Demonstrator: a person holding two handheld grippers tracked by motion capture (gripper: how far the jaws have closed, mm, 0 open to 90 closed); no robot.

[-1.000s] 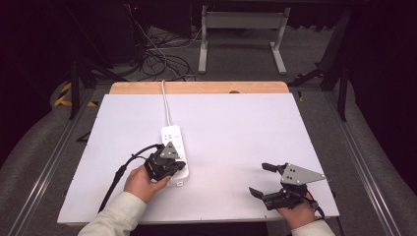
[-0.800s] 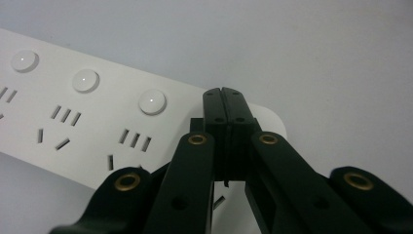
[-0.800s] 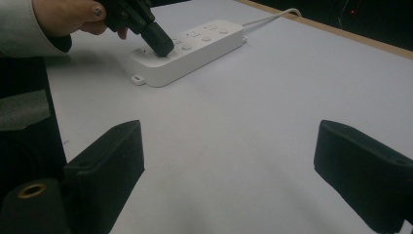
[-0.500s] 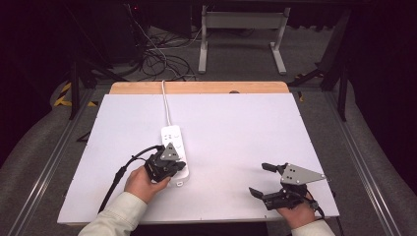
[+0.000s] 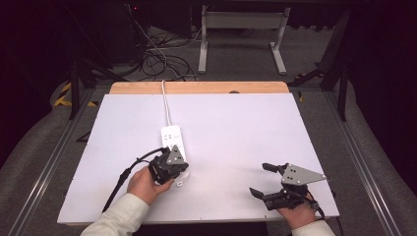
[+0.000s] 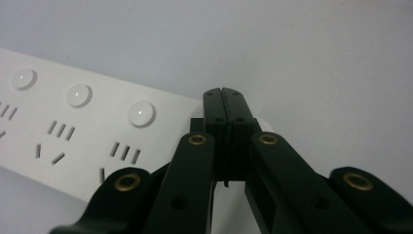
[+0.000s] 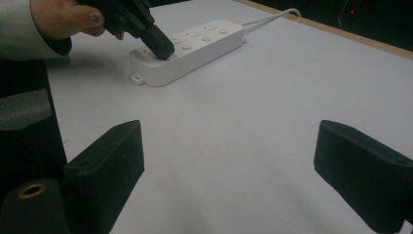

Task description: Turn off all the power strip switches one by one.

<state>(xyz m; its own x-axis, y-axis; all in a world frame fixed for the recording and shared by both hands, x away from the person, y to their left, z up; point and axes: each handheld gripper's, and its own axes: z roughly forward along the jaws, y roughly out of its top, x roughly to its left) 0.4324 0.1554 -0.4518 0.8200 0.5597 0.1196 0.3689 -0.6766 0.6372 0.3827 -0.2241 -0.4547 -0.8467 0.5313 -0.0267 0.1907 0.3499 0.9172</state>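
Readable text: none in any view.
Power strip [image 6: 73, 131]: no brand, number or label legible on its white face, which carries plain round buttons and bare socket slots.
Counter [image 5: 236, 128]: a blank white surface with no writing.
Floor strip [image 5: 63, 94]: yellow and black hazard stripes at the far left, a warning pattern without words.

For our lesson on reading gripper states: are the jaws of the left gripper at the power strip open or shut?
Shut. In the left gripper view, the left gripper shows its two black jaws pressed flat together with nothing between them, tips over the near end of the white power strip.
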